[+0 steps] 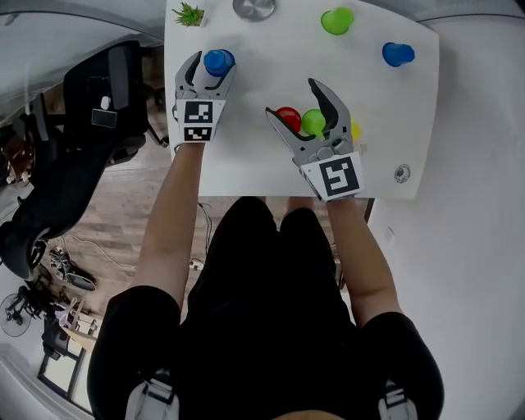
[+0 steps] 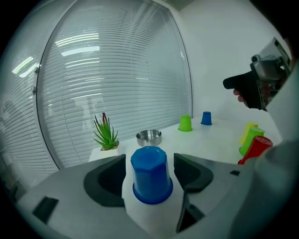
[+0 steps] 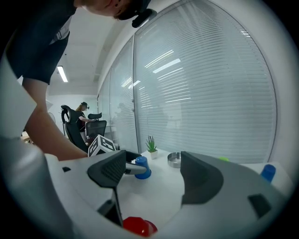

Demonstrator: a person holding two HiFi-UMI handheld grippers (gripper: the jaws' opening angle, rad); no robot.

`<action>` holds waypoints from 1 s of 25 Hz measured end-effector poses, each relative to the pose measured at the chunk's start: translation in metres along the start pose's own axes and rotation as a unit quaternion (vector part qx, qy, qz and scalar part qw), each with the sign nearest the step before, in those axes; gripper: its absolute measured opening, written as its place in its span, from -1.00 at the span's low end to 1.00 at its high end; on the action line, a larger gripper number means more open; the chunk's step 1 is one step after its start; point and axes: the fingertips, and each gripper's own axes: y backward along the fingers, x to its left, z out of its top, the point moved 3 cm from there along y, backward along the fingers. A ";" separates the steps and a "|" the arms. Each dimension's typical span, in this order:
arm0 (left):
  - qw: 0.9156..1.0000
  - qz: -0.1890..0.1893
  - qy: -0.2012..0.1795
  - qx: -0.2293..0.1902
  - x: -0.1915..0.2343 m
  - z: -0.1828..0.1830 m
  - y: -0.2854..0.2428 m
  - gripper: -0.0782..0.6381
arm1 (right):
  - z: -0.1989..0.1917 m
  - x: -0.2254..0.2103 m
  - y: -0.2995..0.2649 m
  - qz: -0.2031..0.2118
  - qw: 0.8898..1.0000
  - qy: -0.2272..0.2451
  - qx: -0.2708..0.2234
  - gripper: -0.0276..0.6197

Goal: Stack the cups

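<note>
An upturned blue cup (image 1: 218, 61) (image 2: 150, 175) stands on the white table (image 1: 246, 164) between the jaws of my left gripper (image 1: 212, 64) (image 2: 149, 161), which is open with thin gaps on both sides of the cup. My right gripper (image 1: 294, 98) (image 3: 154, 158) is open and hovers over a red cup (image 1: 288, 117) (image 3: 138, 226) and a green cup (image 1: 313, 121), gripping neither. A yellow cup (image 1: 354, 130) peeks out beside it. Another green cup (image 1: 337, 20) and another blue cup (image 1: 398, 54) stand at the far right.
A small potted plant (image 1: 189, 14) and a round metal dish (image 1: 253, 8) sit at the table's far edge. A small round fitting (image 1: 401, 173) lies near the front right corner. An office chair (image 1: 115, 90) stands left of the table. Window blinds (image 2: 117, 70) lie beyond.
</note>
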 end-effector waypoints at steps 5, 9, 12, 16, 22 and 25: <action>1.000 -0.010 -0.005 0.016 0.000 -0.005 -0.004 -0.05 | -0.003 -0.006 0.002 -0.012 1.000 0.006 0.005 0.18; 1.000 -0.015 -0.013 0.005 -0.004 0.007 0.001 -0.05 | -0.001 -0.008 0.005 -0.016 1.000 0.003 0.005 0.18; 1.000 -0.026 -0.014 -0.012 -0.012 0.027 0.013 -0.06 | 0.002 -0.009 0.010 -0.022 1.000 0.003 0.009 0.18; 0.998 -0.052 -0.015 -0.030 -0.037 0.054 0.030 -0.07 | 0.005 -0.014 0.023 -0.034 0.999 0.005 0.012 0.18; 0.993 -0.102 -0.040 -0.052 -0.088 0.084 0.058 -0.07 | 0.003 -0.018 0.049 -0.054 0.998 0.005 0.016 0.18; 0.989 -0.124 -0.040 -0.064 -0.112 0.096 0.068 -0.07 | -0.002 -0.023 0.065 -0.069 0.998 -0.002 0.014 0.18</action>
